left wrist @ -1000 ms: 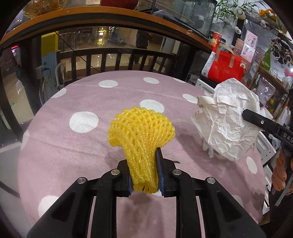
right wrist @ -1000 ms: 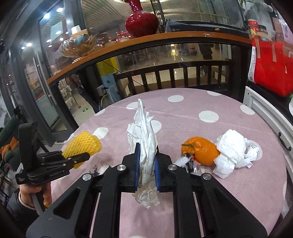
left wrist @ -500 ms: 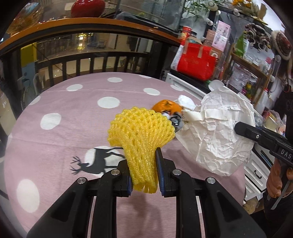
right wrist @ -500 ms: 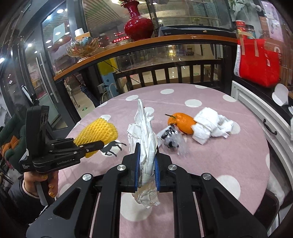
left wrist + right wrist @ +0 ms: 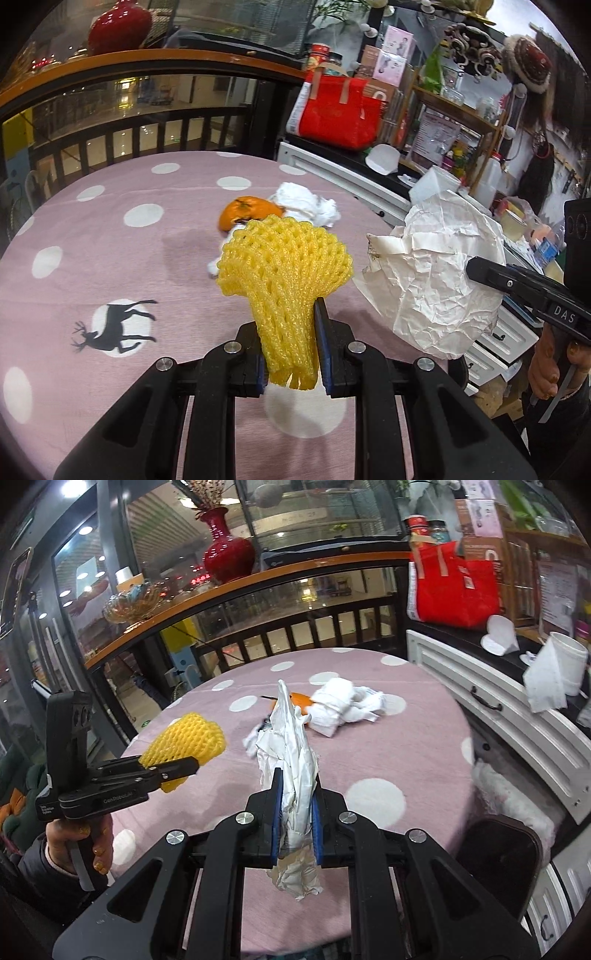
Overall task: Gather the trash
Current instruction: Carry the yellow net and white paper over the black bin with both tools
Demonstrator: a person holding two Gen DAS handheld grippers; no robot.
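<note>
Left tool (image 5: 290,345): both pads are clamped on the narrow stem of a yellow foam fruit net (image 5: 284,258), whose flared mesh head fans out above the pads, lifted clear of the surface (image 5: 110,229). In the right wrist view the same net (image 5: 184,738) appears at 9 o'clock, pinched in the left tool (image 5: 184,766), with the person's hand (image 5: 79,843) wrapped round the handle below it.

Right tool (image 5: 295,823): its blue pads are closed on a crumpled white paper wrapper (image 5: 291,753), which stands upright between them, its peak toward 12 o'clock and a ragged tail hanging beneath the pads. In the left wrist view this wrapper (image 5: 436,273) fills the 3 o'clock region, broad side on, held off the surface by the right tool (image 5: 480,269).

Surface: round, covered by a pink cloth with white dots and a black deer print (image 5: 114,325) at 9 o'clock in the left wrist view. Remaining on the cloth, toward 12 o'clock from both tools, lie an orange fruit (image 5: 247,216) and, touching its right side, a wad of white tissue (image 5: 306,206). A small pale scrap lies just beside the fruit, partly hidden behind the net; what it is cannot be told.

Background: a red bag (image 5: 338,110) at 1 o'clock on a white cabinet (image 5: 498,716); a red vase (image 5: 227,550) on a wooden shelf at 11 o'clock.
</note>
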